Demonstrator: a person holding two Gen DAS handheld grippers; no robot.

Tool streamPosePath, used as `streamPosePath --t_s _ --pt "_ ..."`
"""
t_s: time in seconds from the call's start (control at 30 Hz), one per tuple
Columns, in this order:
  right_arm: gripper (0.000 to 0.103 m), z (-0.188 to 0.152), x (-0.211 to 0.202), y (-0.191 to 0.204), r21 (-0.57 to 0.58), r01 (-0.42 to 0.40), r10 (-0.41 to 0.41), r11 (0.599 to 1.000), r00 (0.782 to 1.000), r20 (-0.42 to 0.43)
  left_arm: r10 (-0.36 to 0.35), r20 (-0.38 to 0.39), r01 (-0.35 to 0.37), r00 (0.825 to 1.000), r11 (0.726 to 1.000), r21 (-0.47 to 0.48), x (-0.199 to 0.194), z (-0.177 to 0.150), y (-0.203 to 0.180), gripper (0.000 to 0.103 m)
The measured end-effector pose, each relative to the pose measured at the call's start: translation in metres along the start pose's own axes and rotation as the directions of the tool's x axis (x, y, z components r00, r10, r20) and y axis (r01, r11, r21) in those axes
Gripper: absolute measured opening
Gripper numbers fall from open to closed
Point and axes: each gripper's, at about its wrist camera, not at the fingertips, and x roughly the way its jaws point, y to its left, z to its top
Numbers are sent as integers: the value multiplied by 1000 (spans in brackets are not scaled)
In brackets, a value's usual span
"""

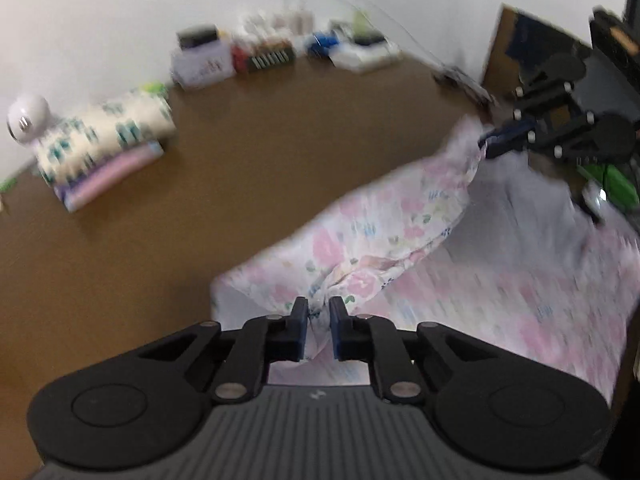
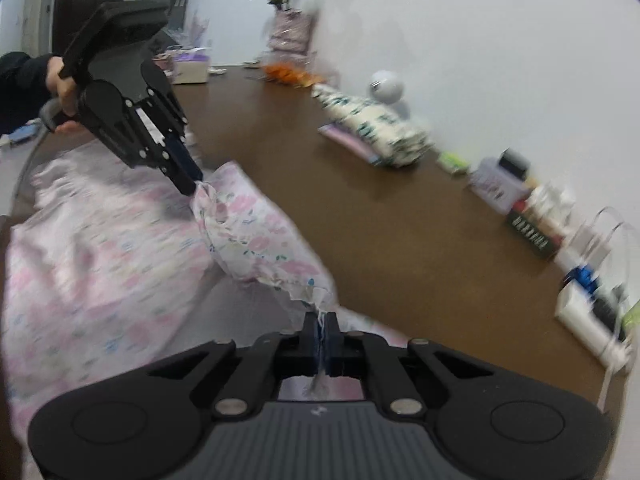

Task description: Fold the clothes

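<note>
Thin pink floral cotton garment (image 1: 384, 216) spread at near edge of brown wooden table (image 1: 200, 200). Left gripper (image 1: 319, 322) and right gripper (image 2: 320, 336) each clamped on raised hem corner. Fold begun, unfinished. Folded patterned clothes stack (image 1: 104, 144) at far edge already done.

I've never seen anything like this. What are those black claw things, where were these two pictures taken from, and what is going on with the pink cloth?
No robot here: a person holds a black two-finger tool in each hand, each with a camera looking along its fingers. One picture is from the left tool, one from the right tool; each also shows the other. Both are shut on an edge of the pink floral garment, lifting it off the brown table to fold. Folded clothes are stacked near the wall.
</note>
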Motion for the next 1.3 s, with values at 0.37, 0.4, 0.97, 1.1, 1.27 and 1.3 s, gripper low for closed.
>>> streamPosePath --t_s 0.37,0.4,0.97,1.1,1.27,1.3 --pt "37 41 51 -49 32 215 -212 976 974 -78 146 -12 -146 989 983 -110 11 15 31 56" --pt "39 42 40 -48 54 195 -192 979 980 -56 146 -3 -146 989 983 -109 0 6 28 66" --pt "47 5 7 100 301 -126 181 945 970 -162 -28 64 45 998 954 -297 -103 -130 -98 79" --pt "20 2 3 107 329 -69 130 942 977 -167 -82 35 89 996 924 -372 -88 -144 -114 61" --pt "26 34 -22 119 281 -117 137 953 989 -53 -103 34 107 994 892 -440 -93 -165 -120 38" --pt "37 44 -22 126 248 -144 157 958 987 -31 -101 41 108 994 883 -456 -95 -168 -120 38"
